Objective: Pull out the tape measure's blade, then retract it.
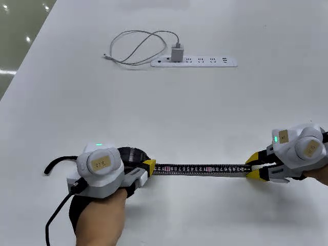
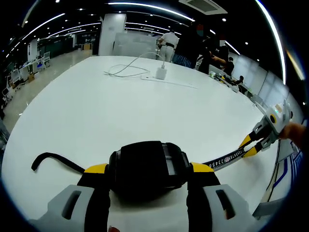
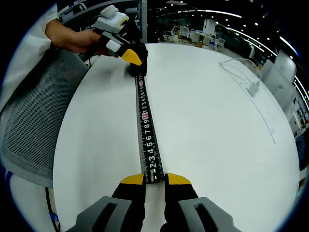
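On the white bench (image 1: 215,113), near my edge, my left claw (image 2: 149,169) is clamped around the black tape measure case (image 1: 132,155), and its strap (image 1: 56,164) trails off to the left. My right claw (image 1: 252,166) pinches the tip of the blade (image 1: 205,169), which runs straight between the two claws, numbers up. Farther back lies a power strip (image 1: 205,61).

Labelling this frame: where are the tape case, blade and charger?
tape case (image 2: 147,166), left gripper view, black housing
blade (image 1: 205,169), head view, middle of printed strip
charger (image 1: 177,53), head view, white body
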Motion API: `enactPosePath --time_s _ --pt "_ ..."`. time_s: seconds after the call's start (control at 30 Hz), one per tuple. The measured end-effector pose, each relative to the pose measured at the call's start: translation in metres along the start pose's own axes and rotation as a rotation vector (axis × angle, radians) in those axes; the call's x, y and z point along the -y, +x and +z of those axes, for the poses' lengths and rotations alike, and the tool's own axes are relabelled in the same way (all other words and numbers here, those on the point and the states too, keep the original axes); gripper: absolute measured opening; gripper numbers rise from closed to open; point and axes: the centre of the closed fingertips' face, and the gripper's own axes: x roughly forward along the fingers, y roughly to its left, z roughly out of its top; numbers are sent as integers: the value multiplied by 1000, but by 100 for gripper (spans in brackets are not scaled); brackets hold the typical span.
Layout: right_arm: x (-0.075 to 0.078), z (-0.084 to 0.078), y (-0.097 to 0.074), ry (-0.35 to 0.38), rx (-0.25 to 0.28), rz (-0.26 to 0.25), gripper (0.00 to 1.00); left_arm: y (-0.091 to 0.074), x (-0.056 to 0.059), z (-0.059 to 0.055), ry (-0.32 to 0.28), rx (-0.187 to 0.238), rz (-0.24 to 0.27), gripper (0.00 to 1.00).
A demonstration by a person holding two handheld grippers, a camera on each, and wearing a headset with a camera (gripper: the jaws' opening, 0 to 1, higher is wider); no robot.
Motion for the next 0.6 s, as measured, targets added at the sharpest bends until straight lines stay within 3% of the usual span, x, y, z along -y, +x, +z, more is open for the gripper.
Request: enactPosePath --time_s 0.13,0.43,0.6 --pt "-1 1 -1 -2 -3 -3 11 0 -1 -1 -23 -4 3 59" --pt "-2 2 -2 -5 -3 -3 11 0 -1 0 -10 -11 -9 59" --pt "-2 10 -2 -7 21 -2 11 0 -1 0 -15 -14 -12 59"
